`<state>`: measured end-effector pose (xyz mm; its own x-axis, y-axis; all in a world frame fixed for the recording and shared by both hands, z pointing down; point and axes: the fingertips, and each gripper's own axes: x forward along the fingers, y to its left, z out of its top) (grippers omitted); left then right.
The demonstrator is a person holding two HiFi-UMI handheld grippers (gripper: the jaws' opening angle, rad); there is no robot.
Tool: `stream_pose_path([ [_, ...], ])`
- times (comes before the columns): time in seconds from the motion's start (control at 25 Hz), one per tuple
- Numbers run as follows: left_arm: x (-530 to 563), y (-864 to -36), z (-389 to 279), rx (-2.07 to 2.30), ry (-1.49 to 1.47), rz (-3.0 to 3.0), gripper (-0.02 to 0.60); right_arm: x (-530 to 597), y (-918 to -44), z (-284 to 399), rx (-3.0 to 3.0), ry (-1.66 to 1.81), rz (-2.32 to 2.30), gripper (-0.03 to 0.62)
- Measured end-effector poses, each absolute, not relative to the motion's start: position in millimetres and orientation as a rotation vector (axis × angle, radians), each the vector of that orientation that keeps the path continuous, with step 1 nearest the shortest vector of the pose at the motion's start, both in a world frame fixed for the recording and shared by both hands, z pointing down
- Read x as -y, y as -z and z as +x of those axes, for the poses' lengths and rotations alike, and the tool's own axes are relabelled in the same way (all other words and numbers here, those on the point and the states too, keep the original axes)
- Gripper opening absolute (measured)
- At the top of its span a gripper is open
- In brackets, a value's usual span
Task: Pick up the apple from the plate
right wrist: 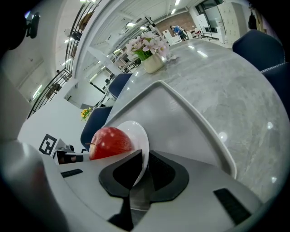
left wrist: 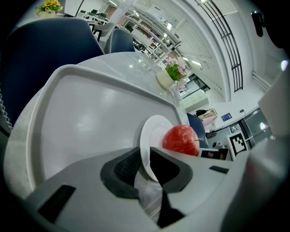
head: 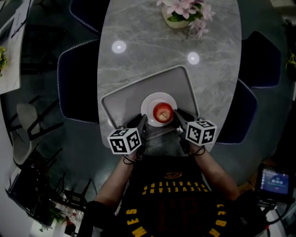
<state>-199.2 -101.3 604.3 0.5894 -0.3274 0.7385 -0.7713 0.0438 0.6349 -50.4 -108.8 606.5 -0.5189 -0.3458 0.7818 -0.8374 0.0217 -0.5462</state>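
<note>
A red apple sits on a small white plate over a grey tray at the near end of the table. My left gripper is shut on the plate's left rim, and my right gripper is shut on its right rim. In the left gripper view the rim of the plate runs between the jaws of the left gripper, with the apple just beyond. The right gripper view shows the right gripper pinching the plate, the apple to its left. Neither gripper touches the apple.
The tray lies on an oval grey marble table. A vase of pink flowers stands at the far end. Dark blue chairs flank the table on both sides. The tray's raised rim surrounds the plate.
</note>
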Motion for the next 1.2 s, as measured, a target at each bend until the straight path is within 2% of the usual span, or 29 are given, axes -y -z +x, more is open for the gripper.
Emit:
stream_pose_path([
  [0.28,101.4,-606.7,-202.1,0.953,-0.37,1.473,0.066,110.4,-606.5,-54.2,1.858,-1.543,1.187,0.048],
  [0.48,100.2,-607.3,-201.8,0.915,-0.277,1.361,0.043,109.9,-605.1,-55.9,1.849,-1.587,1.192,0.048],
  [1.2,99.4,-607.0,-196.3,0.904,-0.299,1.347,0.043,109.7,-603.3,-51.3,1.828,-1.691,1.229,0.046],
])
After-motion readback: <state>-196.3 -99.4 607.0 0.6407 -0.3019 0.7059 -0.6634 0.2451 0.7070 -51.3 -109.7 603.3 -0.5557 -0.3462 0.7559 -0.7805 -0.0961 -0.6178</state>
